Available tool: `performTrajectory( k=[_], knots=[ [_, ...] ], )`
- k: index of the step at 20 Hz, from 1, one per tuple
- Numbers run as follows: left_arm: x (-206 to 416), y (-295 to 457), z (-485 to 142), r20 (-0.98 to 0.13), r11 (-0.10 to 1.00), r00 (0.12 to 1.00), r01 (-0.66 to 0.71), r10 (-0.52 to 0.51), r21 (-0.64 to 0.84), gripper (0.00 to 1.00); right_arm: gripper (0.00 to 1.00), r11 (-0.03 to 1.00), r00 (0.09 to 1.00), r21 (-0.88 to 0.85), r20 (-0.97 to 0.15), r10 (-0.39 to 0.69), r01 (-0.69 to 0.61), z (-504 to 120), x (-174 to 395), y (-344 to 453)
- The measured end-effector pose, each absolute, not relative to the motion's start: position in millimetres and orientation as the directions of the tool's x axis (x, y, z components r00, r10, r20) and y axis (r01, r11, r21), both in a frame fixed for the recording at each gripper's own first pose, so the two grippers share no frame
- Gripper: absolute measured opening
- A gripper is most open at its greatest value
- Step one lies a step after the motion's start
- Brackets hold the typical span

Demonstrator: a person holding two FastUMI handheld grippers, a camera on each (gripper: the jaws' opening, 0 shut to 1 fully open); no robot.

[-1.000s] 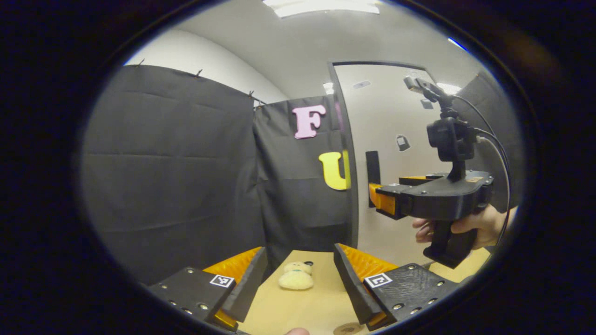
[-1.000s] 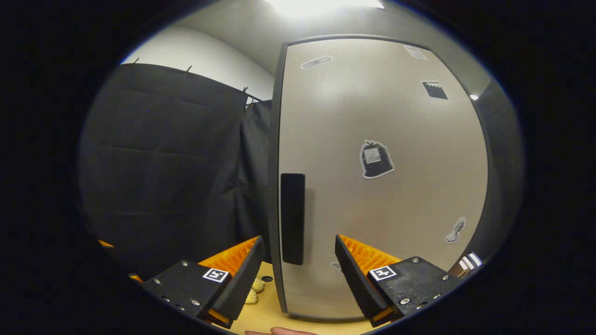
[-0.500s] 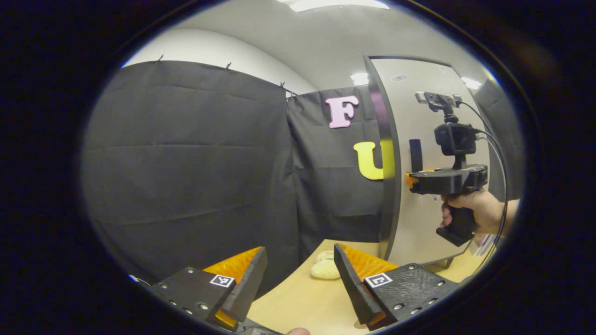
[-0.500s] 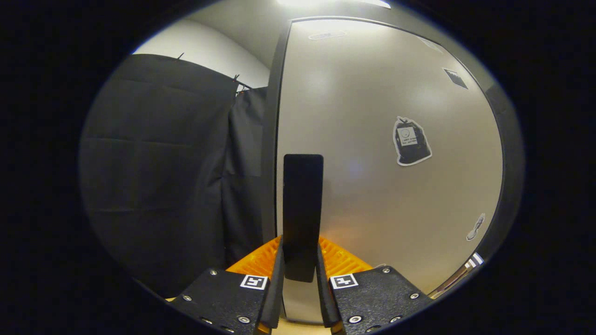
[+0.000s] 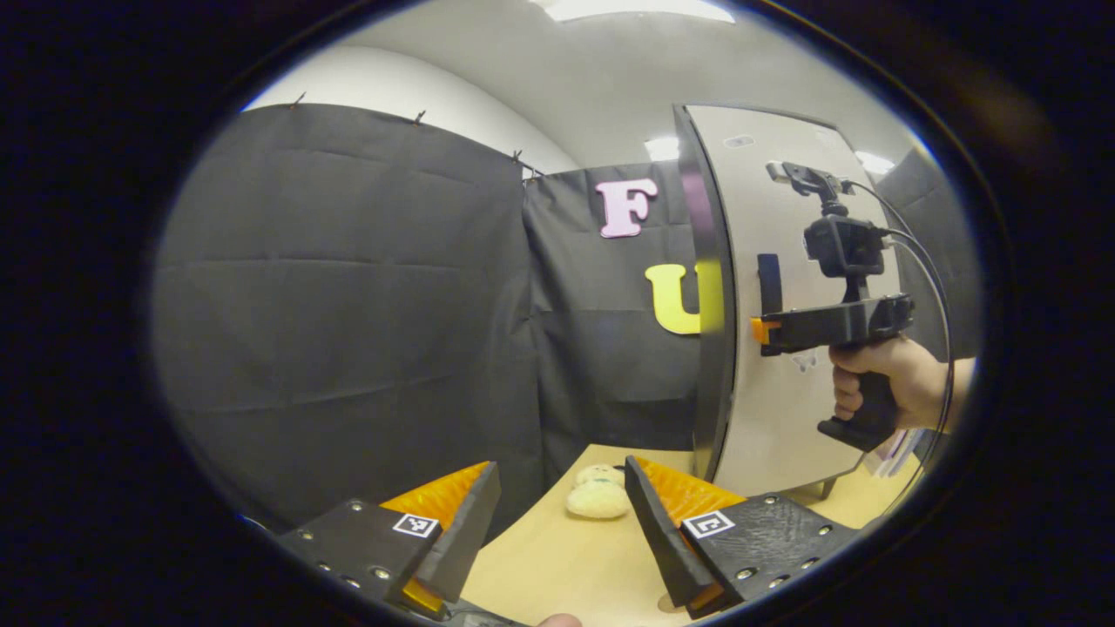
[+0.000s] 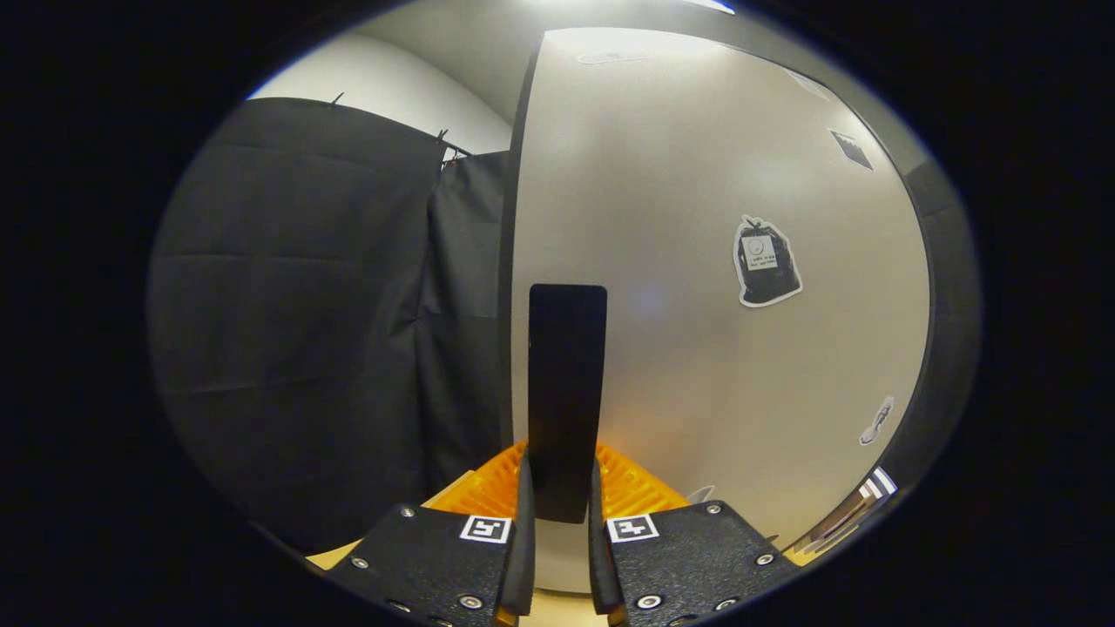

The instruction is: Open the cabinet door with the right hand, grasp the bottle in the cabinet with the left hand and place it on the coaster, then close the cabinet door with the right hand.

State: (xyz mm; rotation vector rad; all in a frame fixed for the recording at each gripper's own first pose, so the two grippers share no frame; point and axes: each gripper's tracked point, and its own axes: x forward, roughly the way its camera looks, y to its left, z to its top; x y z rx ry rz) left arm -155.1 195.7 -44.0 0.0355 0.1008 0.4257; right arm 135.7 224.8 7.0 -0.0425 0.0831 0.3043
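Clamping the black door handle [image 6: 566, 401], the right hand-held gripper [image 6: 557, 509] has both orange-ribbed fingers pressed against the handle's lower end in the right gripper view. The handle is a tall, flat, matte black bar standing upright, set close to the door's left edge. The cabinet door [image 6: 723, 366] itself is a smooth, pale grey panel with a dark frame; small stickers sit on it — a dark bag-shaped one toward 2 o'clock of the handle and a small spoon-like one near the 4 o'clock rim.

In the left gripper view the same door [image 5: 784, 418] stands at 3 o'clock, its dark edge turned toward the camera, and the handle [image 5: 768, 283] shows as a short black strip. The right hand-held gripper [image 5: 756, 331] reaches it from the right, held by a hand [image 5: 871, 379] on a black pistol grip, with a small camera mounted above and a cable trailing off it.

The left hand-held gripper [image 5: 562, 514] hangs released, its two fingers spread wide apart over the tan worktop [image 5: 557, 575] and touching nothing. Between those fingers, farther off at 12 o'clock of them, a small cream plush toy [image 5: 597, 501] lies on the worktop near the foot of the cabinet.
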Motion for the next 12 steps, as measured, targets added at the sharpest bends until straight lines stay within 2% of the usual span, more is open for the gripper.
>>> performTrajectory(
  k=[2, 5, 8, 9, 12],
  knots=[
    [-149, 186, -59, -0.118, 0.934, 0.926, -0.356, 0.358, 0.043, 0.89, 0.27, 0.953, 0.950, -0.039, -0.090, 0.298, -0.302, 7, 124, 223],
    [-145, 179, -73, -0.137, 0.954, 0.944, -0.301, 0.300, 0.010, 0.86, 0.26, 0.957, 0.957, -0.065, -0.087, 0.278, -0.284, 3, 106, 216],
    [-127, 183, -79, -0.154, 0.958, 0.946, -0.286, 0.284, 0.010, 0.86, 0.27, 0.956, 0.956, -0.067, -0.093, 0.280, -0.287, 1, 95, 212],
    [-116, 185, -79, -0.149, 0.959, 0.948, -0.282, 0.280, 0.011, 0.89, 0.27, 0.953, 0.952, -0.059, -0.097, 0.292, -0.298, 1, 89, 210],
    [-96, 180, -71, -0.129, 0.968, 0.959, -0.252, 0.253, 0.024, 0.86, 0.26, 0.938, 0.936, -0.049, -0.099, 0.337, -0.343, 2, 66, 200]
  ],
)
